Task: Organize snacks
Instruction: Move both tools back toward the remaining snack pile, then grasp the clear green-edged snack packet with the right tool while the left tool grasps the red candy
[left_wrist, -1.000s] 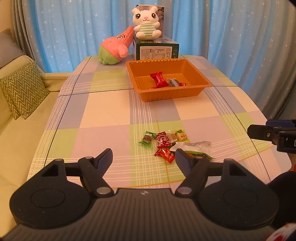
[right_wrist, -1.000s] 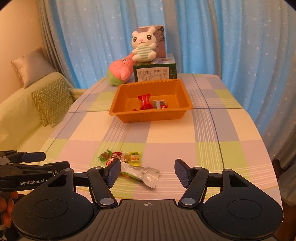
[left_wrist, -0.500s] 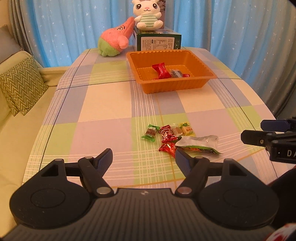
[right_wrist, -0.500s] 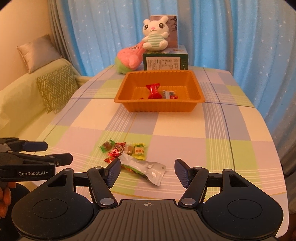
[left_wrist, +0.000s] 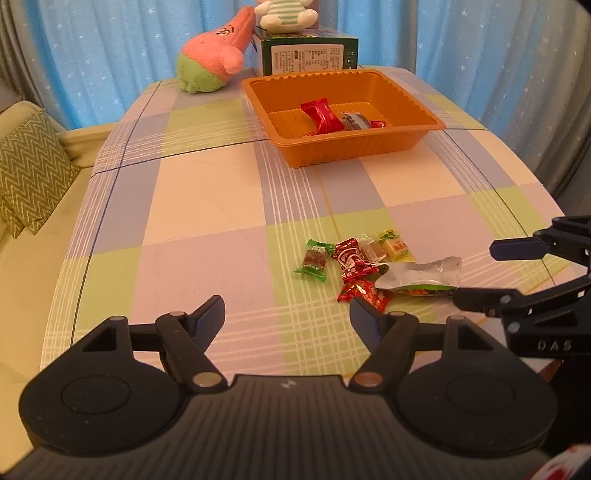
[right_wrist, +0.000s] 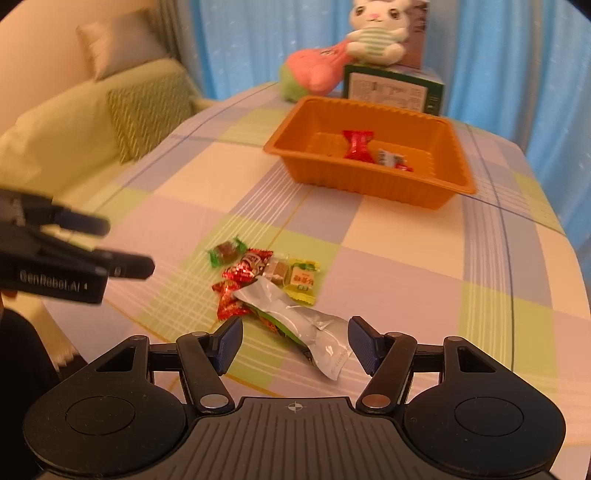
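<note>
Several wrapped candies lie in a cluster on the checked tablecloth: a green one (left_wrist: 313, 259), red ones (left_wrist: 351, 254), a yellow one (left_wrist: 394, 244) and a silver snack pouch (left_wrist: 421, 274), also seen in the right wrist view (right_wrist: 306, 325). An orange tray (left_wrist: 369, 147) farther back holds a red candy (left_wrist: 320, 115) and a couple of small ones. My left gripper (left_wrist: 287, 320) is open and empty, just short of the cluster. My right gripper (right_wrist: 294, 344) is open, its jaws on either side of the pouch's near end.
A pink and green plush (left_wrist: 212, 61), a green box (left_wrist: 308, 55) and a white rabbit plush (right_wrist: 376, 31) stand behind the tray. A sofa with a patterned cushion (left_wrist: 29, 173) lies left of the table. Blue curtains hang behind.
Both grippers have moved forward and down toward the candy cluster. The right gripper now straddles the silver pouch. Both stay open.
</note>
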